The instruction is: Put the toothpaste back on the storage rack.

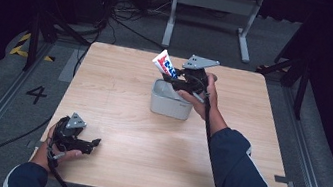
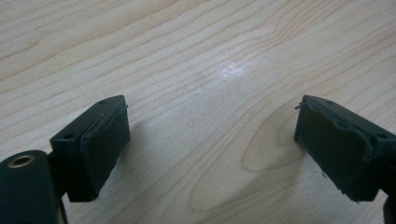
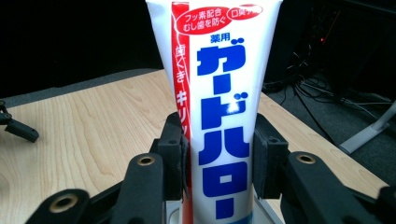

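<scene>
A white toothpaste tube (image 1: 164, 63) with blue and red lettering is held tilted above a small grey bin (image 1: 170, 102) in the middle of the table. My right gripper (image 1: 173, 76) is shut on the tube. In the right gripper view the tube (image 3: 219, 112) rises between the two black jaws, pinched near its lower part, and the bin's rim (image 3: 266, 212) shows just below. My left gripper (image 1: 94, 142) rests low over the table's front left corner. In the left gripper view its pads (image 2: 105, 140) stand wide apart over bare wood, so my left gripper (image 2: 215, 149) is open.
The wooden table (image 1: 116, 111) has bare surface to the left and in front of the bin. Beyond the far edge stand a white table frame (image 1: 208, 9) and cables (image 1: 116, 14) on the floor. A floor rail (image 1: 2, 98) runs along the left.
</scene>
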`<move>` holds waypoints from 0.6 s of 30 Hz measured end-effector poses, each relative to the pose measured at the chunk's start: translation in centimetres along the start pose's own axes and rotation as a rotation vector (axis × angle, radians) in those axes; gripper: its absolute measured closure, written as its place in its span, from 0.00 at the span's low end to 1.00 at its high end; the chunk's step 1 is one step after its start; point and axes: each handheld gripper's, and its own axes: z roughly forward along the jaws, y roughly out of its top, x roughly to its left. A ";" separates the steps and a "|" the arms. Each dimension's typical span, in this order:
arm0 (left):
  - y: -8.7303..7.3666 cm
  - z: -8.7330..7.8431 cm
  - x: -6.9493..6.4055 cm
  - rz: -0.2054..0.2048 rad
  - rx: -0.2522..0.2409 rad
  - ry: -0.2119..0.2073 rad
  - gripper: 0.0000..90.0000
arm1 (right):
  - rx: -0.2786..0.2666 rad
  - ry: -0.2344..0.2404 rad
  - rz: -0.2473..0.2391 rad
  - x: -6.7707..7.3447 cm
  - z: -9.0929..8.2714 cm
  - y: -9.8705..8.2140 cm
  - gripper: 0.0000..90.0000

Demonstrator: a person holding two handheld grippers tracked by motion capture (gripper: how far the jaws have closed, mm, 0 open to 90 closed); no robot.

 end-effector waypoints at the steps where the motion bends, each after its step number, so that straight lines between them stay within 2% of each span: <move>1: 0.0 0.0 0.0 0.000 0.000 0.000 0.12 | 0.005 0.002 -0.003 0.0 0.1 0.0 0.70; 8: 0.0 0.0 0.0 0.003 -0.001 0.000 0.12 | 0.017 0.001 -0.002 -0.3 0.5 -0.1 0.70; 18: 0.1 0.0 0.1 0.012 0.002 -0.002 0.12 | 0.060 0.017 0.004 -0.8 1.4 -0.6 0.69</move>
